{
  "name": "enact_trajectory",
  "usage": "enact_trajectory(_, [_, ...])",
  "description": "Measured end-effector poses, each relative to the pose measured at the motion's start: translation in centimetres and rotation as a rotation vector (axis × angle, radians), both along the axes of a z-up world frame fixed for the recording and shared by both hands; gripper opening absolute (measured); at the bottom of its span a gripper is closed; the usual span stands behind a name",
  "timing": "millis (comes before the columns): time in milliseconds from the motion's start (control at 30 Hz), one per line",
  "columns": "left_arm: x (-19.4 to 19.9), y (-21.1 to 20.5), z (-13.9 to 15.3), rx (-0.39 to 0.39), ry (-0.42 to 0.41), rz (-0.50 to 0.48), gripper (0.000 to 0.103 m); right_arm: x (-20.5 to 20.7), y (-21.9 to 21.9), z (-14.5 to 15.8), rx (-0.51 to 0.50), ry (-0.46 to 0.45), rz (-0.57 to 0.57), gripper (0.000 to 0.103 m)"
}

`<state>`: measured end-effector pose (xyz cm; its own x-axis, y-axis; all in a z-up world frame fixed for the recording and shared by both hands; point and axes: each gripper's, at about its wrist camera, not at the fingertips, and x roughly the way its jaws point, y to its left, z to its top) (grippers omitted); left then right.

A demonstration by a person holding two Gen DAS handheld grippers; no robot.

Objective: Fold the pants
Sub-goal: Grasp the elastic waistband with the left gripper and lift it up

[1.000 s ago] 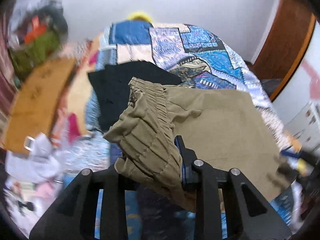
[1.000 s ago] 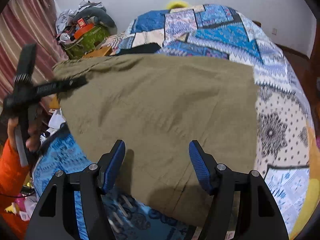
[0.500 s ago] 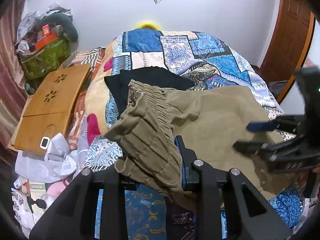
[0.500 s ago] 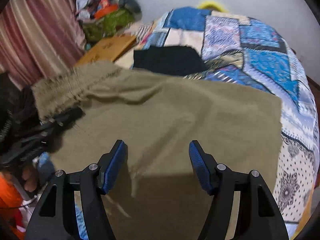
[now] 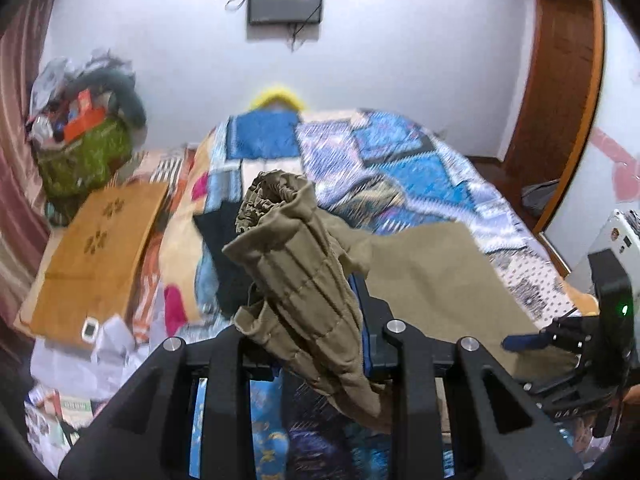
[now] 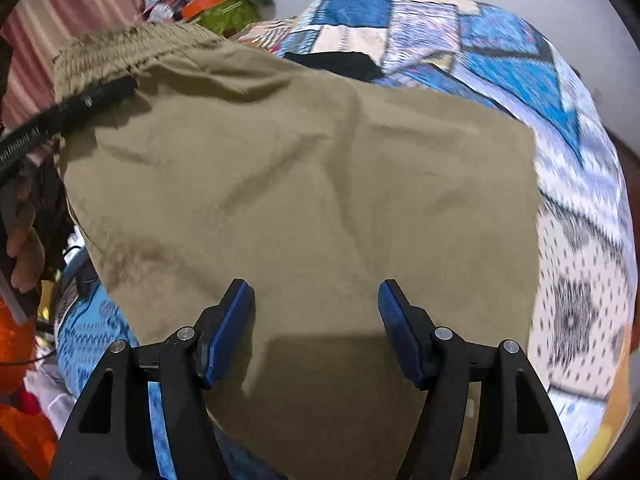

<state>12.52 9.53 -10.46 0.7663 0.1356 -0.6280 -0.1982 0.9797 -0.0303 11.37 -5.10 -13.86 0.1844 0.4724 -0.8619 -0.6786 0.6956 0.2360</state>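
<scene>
The olive pants (image 6: 304, 184) lie spread across the patchwork bed (image 6: 500, 52). My left gripper (image 5: 320, 312) is shut on the gathered elastic waistband (image 5: 296, 264) and holds it lifted above the bed's left edge; it also shows in the right wrist view (image 6: 80, 104). My right gripper (image 6: 316, 312) is open, its blue pads (image 6: 232, 328) just above the near part of the pants fabric, holding nothing. It shows at the right of the left wrist view (image 5: 560, 340).
A black garment (image 5: 224, 256) lies on the bed behind the pants. A wooden lap table (image 5: 96, 256), a green bag (image 5: 84, 160) and clutter sit left of the bed. A wooden door (image 5: 560, 92) stands at right.
My left gripper has raised the waistband and tilted upward. My right gripper stays open and has shifted over the near part of the pants.
</scene>
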Motion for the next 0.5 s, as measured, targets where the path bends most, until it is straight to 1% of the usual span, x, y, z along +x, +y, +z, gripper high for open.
enact_trajectory(133, [0.4,-2.3,2.2,0.045,-0.042,-0.052,0.028,-0.6,-2.6,1.6,0.021,-0.078,-0.083,0.063])
enact_trajectory(267, [1.2,-4.3,3.3,0.073,-0.051,-0.091,0.027,-0.7,-5.4,2.8,0.066,-0.113,-0.165,0.063])
enact_trajectory(367, [1.8,-5.7,3.7,0.087,-0.050,-0.116,0.027,-0.6,-6.8,1.9,0.045,-0.111,-0.214,0.064])
enact_trajectory(433, [2.2,-6.6,3.9,0.094,-0.046,-0.137,0.027,-0.7,-7.2,0.4,0.020,-0.073,-0.223,0.064])
enact_trajectory(500, [2.7,-7.6,4.1,0.100,-0.041,-0.161,0.027,-1.0,-7.7,-0.4,0.051,-0.070,-0.236,0.064])
